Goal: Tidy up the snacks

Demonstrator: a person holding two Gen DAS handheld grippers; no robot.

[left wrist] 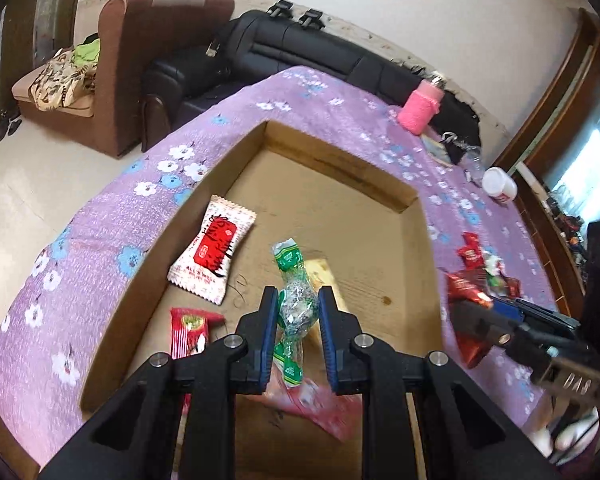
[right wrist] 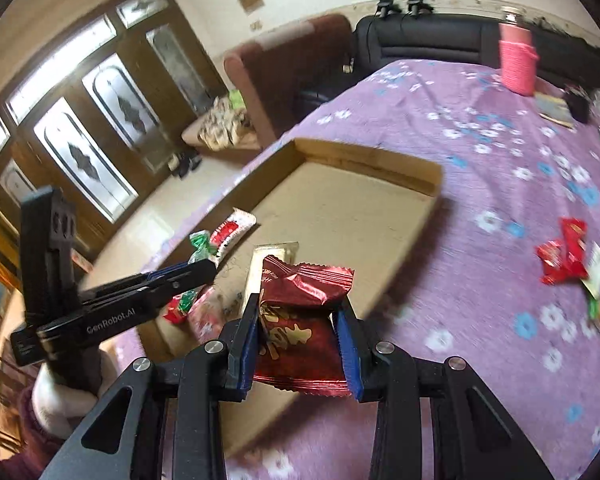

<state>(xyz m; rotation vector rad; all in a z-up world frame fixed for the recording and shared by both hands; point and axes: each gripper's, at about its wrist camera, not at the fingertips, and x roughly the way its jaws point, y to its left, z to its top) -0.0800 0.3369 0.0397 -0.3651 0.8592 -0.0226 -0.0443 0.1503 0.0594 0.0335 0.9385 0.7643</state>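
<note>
Purple floral cloth [left wrist: 100, 248] covers the table, with a black sofa [left wrist: 300, 48] and a brown armchair [left wrist: 140, 60] behind it along the wall. On the cloth sits a shallow cardboard tray [left wrist: 228, 152], its low walls open at the top.

Over the tray the left gripper [left wrist: 298, 308] has its blue pads pressed on a clear, green-ended candy [left wrist: 296, 300], which hangs upright between them above the tray floor. Inside the tray lie a white-and-red packet [left wrist: 214, 252] near the left wall, a red striped packet [left wrist: 190, 330] closer to the camera, a pale flat packet [left wrist: 324, 276] behind the held candy, and a pink wrapper [left wrist: 320, 404] partly hidden under the gripper's fingers.

The right gripper [right wrist: 298, 320] is clamped on a dark red foil packet [right wrist: 300, 312], whose top is crumpled and stands above the pads; it sits over the tray's near right edge. From this wrist view the left gripper crosses in from the left and blocks part of the tray's near corner.

Right of the tray, a loose heap of red snacks [right wrist: 568, 256] lies on the cloth, well apart from the tray. Farther back stand a pink knitted bottle cover [left wrist: 420, 106] and a white cup [left wrist: 500, 186] near the table's edge.
</note>
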